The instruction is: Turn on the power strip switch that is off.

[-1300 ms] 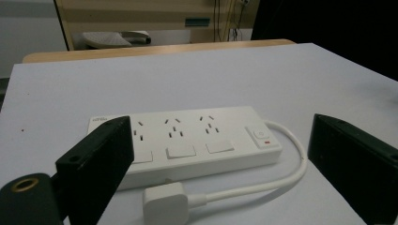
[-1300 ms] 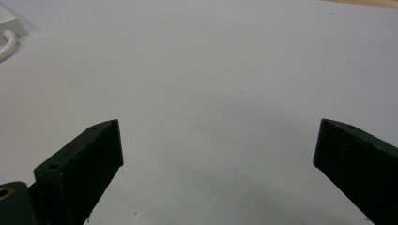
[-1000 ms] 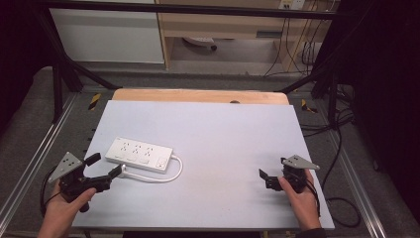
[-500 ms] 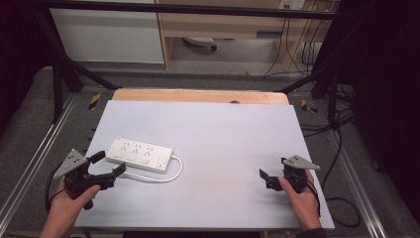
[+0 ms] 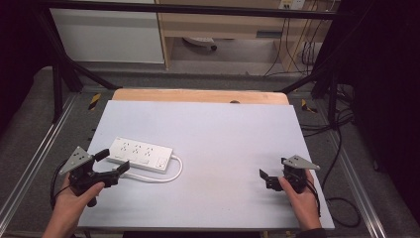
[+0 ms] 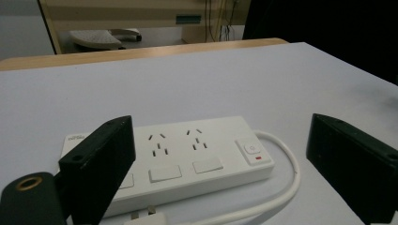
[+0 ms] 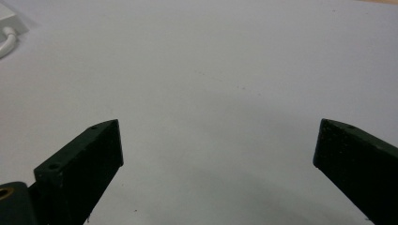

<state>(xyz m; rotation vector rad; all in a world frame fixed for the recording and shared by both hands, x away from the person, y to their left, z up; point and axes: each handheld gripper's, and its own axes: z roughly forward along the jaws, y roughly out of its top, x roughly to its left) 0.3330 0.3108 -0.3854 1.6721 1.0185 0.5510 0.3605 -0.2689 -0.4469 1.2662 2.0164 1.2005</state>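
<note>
2 grippers apart | L gripper (image 5: pixel 113 161) at power strip (image 5: pixel 141 154) near-left end | R gripper (image 5: pixel 266 179) idle on counter (image 5: pixel 223 129) | risk: strip skids if nudged, cord (image 5: pixel 171 173) snags

A white-topped table (image 5: pixel 223 129) stands on grey floor (image 5: pixel 29 124), with a wooden cabinet (image 5: pixel 223 22) and dangling cables (image 5: pixel 302 49) behind.

Left claw (image 5: pixel 112 162) gapes wide, held low in the left hand (image 5: pixel 69 208). Right claw (image 5: pixel 266 179) also spread, gripped by the right hand (image 5: pixel 302 201).
</note>
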